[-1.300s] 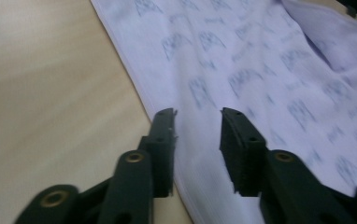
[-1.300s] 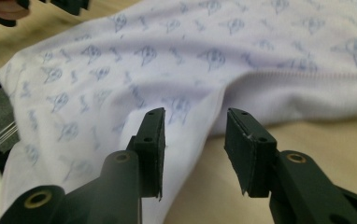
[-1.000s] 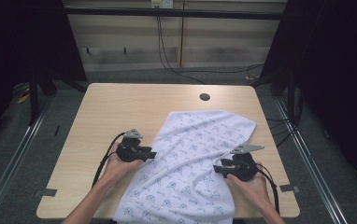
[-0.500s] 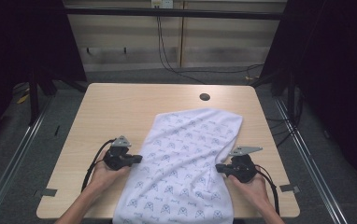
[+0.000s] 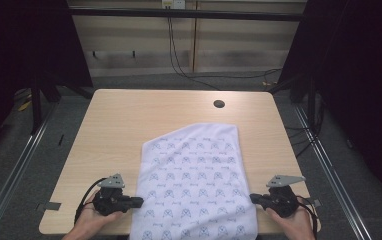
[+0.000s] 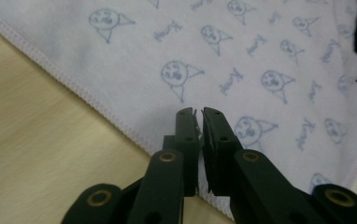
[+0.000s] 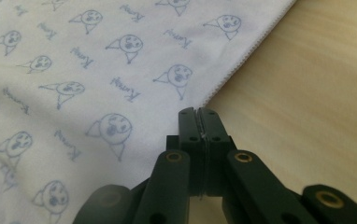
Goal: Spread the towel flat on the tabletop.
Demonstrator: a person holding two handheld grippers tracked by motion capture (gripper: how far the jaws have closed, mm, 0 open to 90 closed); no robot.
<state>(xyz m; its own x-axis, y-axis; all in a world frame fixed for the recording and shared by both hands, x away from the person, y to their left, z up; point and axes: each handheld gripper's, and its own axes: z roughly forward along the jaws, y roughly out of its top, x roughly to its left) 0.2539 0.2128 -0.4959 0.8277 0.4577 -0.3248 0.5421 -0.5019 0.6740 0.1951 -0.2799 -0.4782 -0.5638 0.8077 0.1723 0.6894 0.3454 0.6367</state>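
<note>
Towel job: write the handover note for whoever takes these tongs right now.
Left tongs: jaws nearly together, pinching the towel's left hemmed edge; they have just eased open a little.
Right tongs: shut on the towel's right edge, at the hem.
Towel: white with a blue print, spread flat on the table, its near end hanging over the front edge.
Done: cloth is pulled out flat between the two grips.
Left: probably folding; no fold is made yet. Check the left grip before lifting, it may be loose.

Table evenly lit, surroundings dark; close gripper views soft, slightly blurred.
</note>
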